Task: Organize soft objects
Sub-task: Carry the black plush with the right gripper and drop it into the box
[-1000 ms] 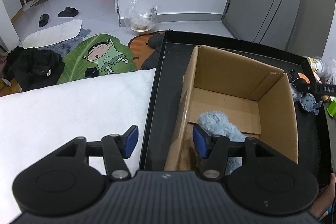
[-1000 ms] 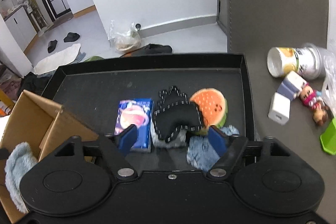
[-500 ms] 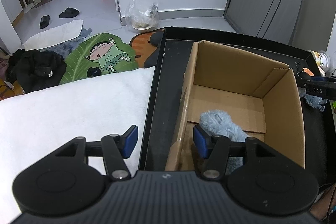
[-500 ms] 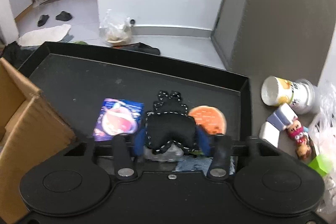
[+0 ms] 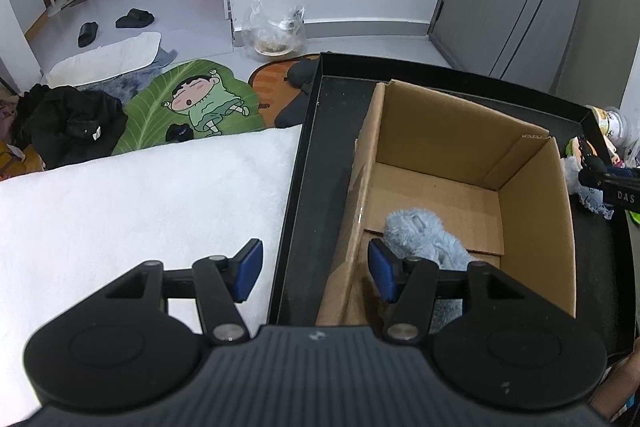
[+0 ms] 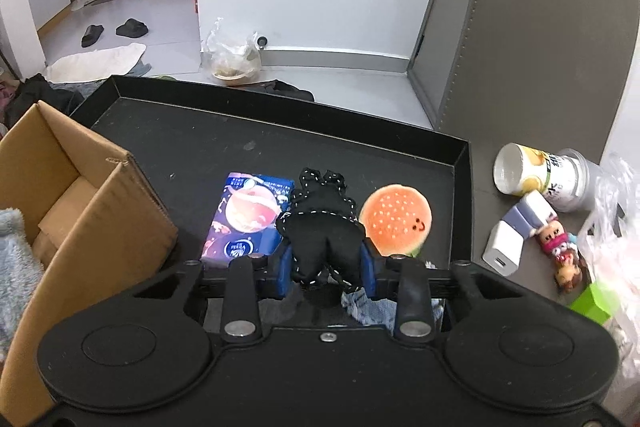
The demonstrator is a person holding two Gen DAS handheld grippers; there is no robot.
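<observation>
Since a second ago your right gripper (image 6: 326, 269) has clenched on the black plush toy (image 6: 322, 231); carry it left to the cardboard box (image 6: 86, 195). Your left gripper (image 5: 316, 269) hangs released.

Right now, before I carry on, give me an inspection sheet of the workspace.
Surface: black tray holding the goods; white towel beside it on the left.
Job's things: black plush toy clamped in the right gripper; fluffy blue toy already in the cardboard box; watermelon plush and a blue fabric piece on the tray.
Clutter: purple packet on the tray; can, white charger, small doll off the tray on the right.
Grippers: left gripper with jaws open, empty, over the tray edge.
Cables: nothing seen.
Surroundings: floor with slippers, mats, clothes.
</observation>
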